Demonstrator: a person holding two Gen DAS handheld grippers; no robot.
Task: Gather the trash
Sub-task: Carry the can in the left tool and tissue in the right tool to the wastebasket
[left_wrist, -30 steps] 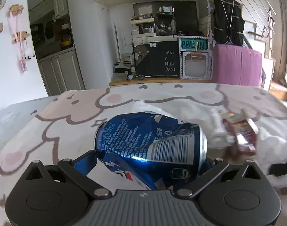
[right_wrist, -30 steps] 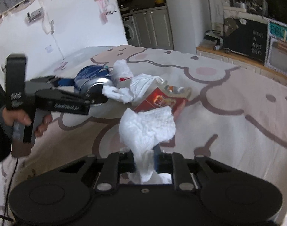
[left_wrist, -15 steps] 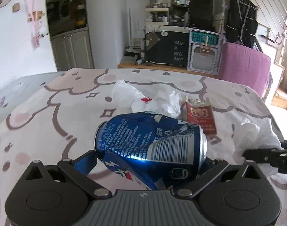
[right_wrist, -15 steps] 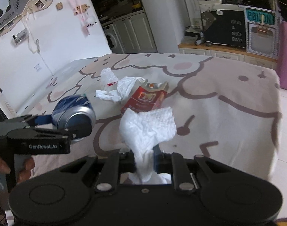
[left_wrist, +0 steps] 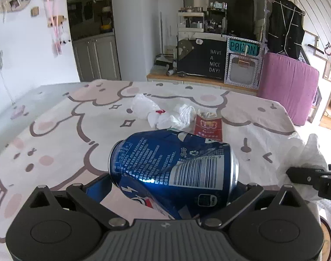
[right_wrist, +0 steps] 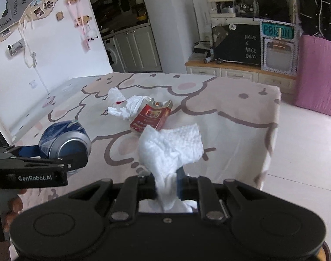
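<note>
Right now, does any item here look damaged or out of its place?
Yes. The blue can in the left gripper is dented. On the bed cover, a torn-open red packet lies beside a crumpled plastic bag.

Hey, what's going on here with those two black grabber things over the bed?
A person is picking up trash with a handheld grabber in each hand. The left gripper has its fingers clamped on a dented blue can, and the right gripper pinches a white paper towel. Both are held above the bed. A crumpled plastic bag and a red cigarette pack lie uncollected on the bedsheet.
</note>
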